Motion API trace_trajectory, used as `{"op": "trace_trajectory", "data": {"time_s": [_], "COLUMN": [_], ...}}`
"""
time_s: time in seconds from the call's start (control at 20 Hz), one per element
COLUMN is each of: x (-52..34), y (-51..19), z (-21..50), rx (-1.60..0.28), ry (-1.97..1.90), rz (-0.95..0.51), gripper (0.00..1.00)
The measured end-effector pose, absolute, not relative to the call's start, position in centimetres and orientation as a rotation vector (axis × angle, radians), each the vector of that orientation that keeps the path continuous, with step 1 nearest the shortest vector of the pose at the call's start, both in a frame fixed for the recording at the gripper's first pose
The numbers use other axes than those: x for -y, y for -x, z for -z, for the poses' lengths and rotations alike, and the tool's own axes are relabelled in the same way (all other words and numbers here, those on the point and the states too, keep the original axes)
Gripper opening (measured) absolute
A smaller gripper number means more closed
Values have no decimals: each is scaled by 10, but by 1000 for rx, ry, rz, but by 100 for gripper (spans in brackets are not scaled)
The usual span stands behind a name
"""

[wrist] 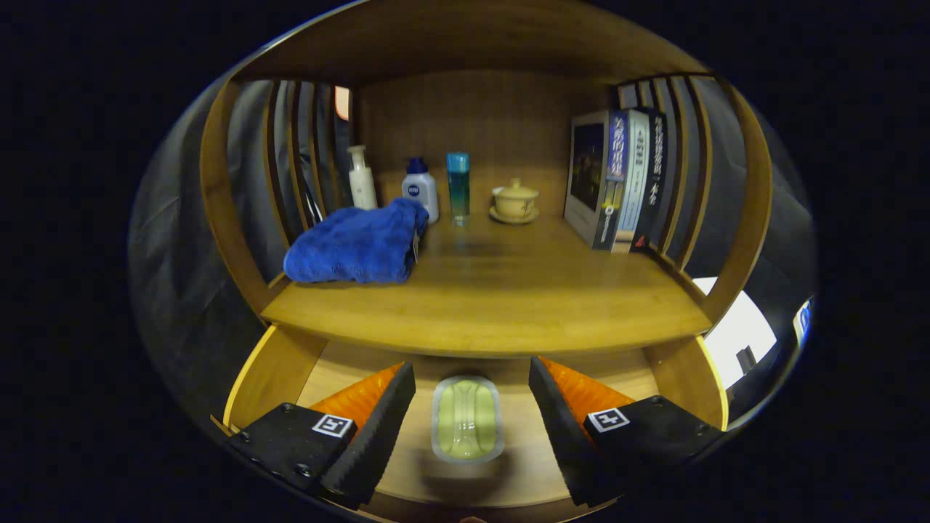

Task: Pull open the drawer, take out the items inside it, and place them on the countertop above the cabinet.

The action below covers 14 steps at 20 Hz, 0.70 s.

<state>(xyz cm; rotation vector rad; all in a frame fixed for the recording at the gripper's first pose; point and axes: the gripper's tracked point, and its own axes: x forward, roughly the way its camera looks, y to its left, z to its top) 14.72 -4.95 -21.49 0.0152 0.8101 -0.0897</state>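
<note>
Across the wooden surface we see a folded blue towel at left and upright books at right. Lower centre, our gripper gapes wide, holding nothing; the pale green soap dish lies between its fingers in the open wooden drawer.

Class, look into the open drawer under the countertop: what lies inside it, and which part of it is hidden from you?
Inside the drawer lies one pale green soap box, between the open tool's fingers, untouched. The countertop covers the drawer's back.
</note>
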Motion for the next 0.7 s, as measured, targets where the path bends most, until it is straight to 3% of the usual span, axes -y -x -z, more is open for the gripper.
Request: {"op": "trace_trajectory", "data": {"time_s": [0.4, 0.7], "x": [42, 44], "y": [-131, -128], "z": [269, 280], "rx": [-1102, -1161], "ry": [-80, -102], "rz": [71, 71], "gripper": [100, 82]}}
